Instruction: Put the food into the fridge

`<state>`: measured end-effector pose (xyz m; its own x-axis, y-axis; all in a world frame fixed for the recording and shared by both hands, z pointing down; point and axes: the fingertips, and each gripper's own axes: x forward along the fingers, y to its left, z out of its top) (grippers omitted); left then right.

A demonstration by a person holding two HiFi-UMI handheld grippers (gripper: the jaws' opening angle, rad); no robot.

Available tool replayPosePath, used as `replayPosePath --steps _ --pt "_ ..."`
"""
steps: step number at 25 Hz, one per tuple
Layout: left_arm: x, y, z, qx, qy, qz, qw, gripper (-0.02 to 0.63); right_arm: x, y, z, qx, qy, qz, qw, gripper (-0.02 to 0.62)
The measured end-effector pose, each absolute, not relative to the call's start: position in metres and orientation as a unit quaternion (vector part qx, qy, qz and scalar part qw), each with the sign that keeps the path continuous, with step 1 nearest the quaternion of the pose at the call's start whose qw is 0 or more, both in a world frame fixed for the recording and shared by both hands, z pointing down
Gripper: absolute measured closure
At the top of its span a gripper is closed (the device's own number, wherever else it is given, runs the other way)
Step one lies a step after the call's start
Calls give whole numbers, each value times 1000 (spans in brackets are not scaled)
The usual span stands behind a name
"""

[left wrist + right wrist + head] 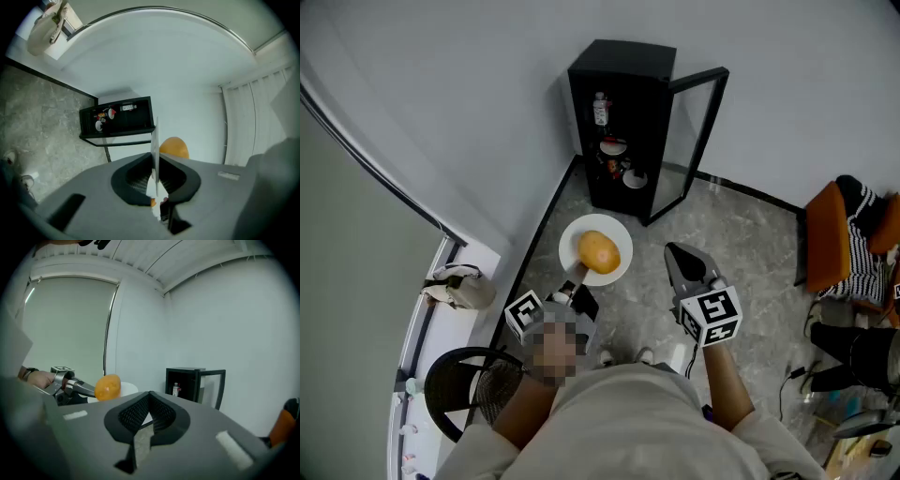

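Note:
A white plate carries a round orange-yellow piece of food. My left gripper is shut on the plate's near rim and holds it above the floor. In the left gripper view the plate stands edge-on between the closed jaws of the left gripper, with the food behind it. The black fridge stands ahead in the corner, its glass door swung open to the right. My right gripper hovers right of the plate, shut and empty; the right gripper shows its tips touching.
A bottle and bowls sit on the fridge shelves. An orange chair with striped cloth stands at the right, cables beside it. A black wire basket and a bag on the sill are at the left.

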<state>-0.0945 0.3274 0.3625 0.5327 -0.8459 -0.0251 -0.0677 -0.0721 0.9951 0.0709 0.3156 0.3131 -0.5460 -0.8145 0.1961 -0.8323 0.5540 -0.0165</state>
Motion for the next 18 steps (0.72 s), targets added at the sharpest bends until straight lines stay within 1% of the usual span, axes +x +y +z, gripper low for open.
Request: replayPosePath --steps 6,11,18 --pt "-95 329 366 649 -352 -335 585 595 76 318 307 474 -877 59 50 589" --pt "-94 329 365 643 -349 -342 590 595 75 318 300 474 -878 40 56 589" --pt "-80 330 371 633 -363 -342 591 595 96 313 304 475 -877 57 45 589"
